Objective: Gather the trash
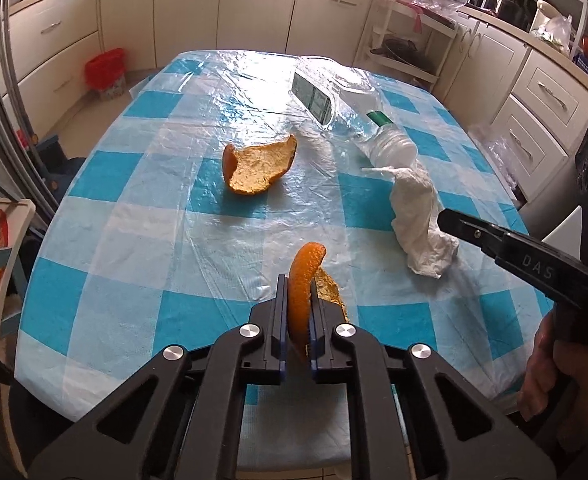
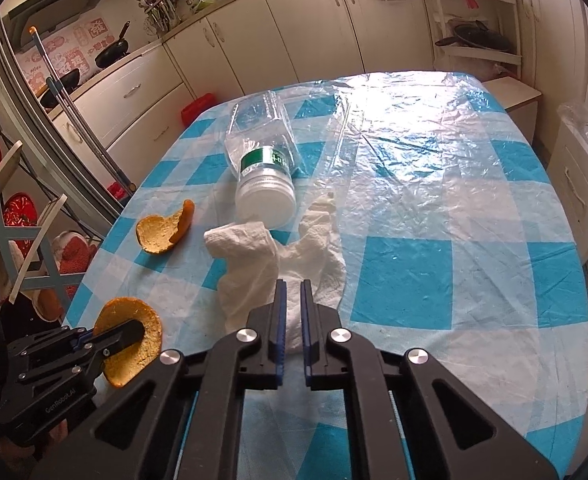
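Note:
My left gripper (image 1: 297,280) is shut on an orange peel (image 1: 304,280), held just above the near edge of the blue checked table (image 1: 133,216); it also shows in the right wrist view (image 2: 133,330). A second orange peel (image 1: 257,166) lies mid-table and shows in the right wrist view (image 2: 165,228). My right gripper (image 2: 290,285) is nearly shut with a narrow gap, over a crumpled white tissue (image 2: 265,264); whether it grips the tissue is unclear. In the left wrist view its tip (image 1: 448,218) touches the tissue (image 1: 418,220). A clear plastic bottle (image 2: 263,160) lies on its side beyond.
A clear plastic sheet (image 2: 414,128) covers the table. A red bin (image 1: 105,70) stands on the floor at the far left. Cream cabinets (image 2: 294,28) line the walls. A white rack (image 2: 474,28) with pans stands behind the table. A chair (image 2: 17,220) is at the left.

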A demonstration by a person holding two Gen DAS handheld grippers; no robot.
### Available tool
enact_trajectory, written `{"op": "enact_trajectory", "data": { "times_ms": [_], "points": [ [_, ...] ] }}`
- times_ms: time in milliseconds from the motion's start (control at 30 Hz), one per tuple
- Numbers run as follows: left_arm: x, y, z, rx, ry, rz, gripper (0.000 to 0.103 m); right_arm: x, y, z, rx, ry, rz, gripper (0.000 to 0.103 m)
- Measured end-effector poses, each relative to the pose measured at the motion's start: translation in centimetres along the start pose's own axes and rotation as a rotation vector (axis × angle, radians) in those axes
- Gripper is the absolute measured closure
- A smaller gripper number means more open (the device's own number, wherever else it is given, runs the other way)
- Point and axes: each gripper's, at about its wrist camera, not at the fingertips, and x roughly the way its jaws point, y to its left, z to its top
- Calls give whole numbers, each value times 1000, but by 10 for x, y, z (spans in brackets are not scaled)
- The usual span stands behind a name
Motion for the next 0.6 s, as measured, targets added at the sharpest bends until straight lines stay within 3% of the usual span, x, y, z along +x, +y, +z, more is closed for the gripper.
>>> {"op": "enact_trajectory", "data": {
  "times_ms": [100,233,367,400,467,533,600],
  "points": [
    [-1,6,5,-15,-18,5,96,1,2,1,12,-13,-7,38],
    [3,14,12,-45,-17,4,96,2,11,5,-18,-42,-29,33],
    [9,16,12,-60,-7,2,96,15,12,8,-17,-5,-51,33],
    [11,15,12,-61,-7,1,96,17,13,8,-23,-1,-50,37],
    [13,13,11,-60,-6,0,96,18,15,8,-47,5,-58,55],
    [15,12,11,-62,-4,-2,96,20,19,7,-74,12,-66,79],
    [16,11,12,-67,-3,-5,96,21,21,5,-85,19,-55,86]
  ]
}}
